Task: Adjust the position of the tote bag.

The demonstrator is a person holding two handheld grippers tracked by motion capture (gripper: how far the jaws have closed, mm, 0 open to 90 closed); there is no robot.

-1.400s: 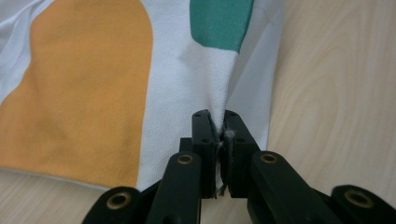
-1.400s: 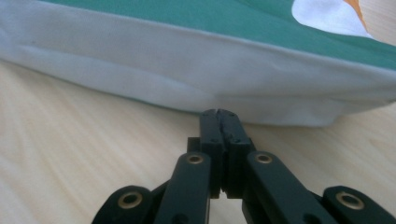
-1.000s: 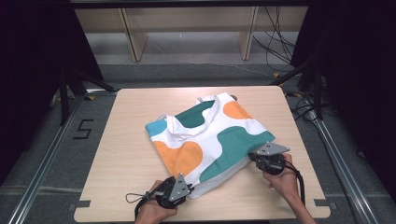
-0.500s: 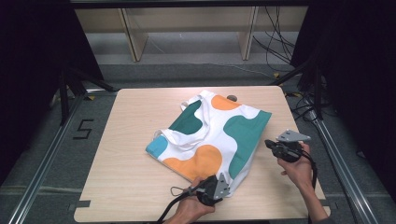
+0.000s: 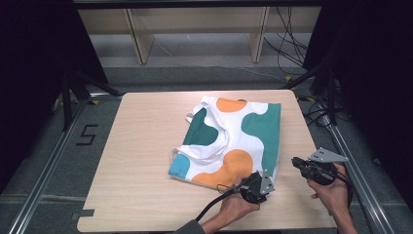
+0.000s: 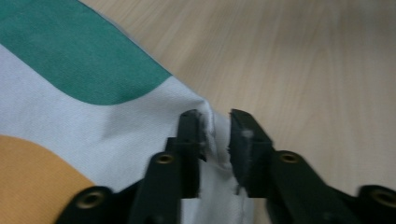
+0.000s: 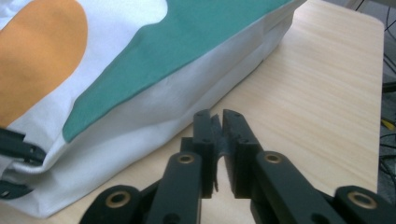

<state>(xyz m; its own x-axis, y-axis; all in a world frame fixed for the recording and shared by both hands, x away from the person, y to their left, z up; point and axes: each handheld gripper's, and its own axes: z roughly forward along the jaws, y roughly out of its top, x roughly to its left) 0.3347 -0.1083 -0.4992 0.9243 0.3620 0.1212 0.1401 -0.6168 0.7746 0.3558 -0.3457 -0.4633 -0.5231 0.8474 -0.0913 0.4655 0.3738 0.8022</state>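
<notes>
Tote bag (image 5: 234,141) lying flat on light wooden desk (image 5: 141,165), dark room around; white with orange and teal blobs. Left gripper (image 5: 256,185) fingers pinching its near corner; right gripper (image 5: 298,163) fingers sitting nearly closed, gripping nothing, just beside it.

Bright overhead light washes my table (image 5: 146,161) evenly, with dark surroundings beyond its edges. My left gripper view is soft and blurred across the bag (image 6: 70,116); my right gripper view is sharper, shadowed under the cloth.
</notes>
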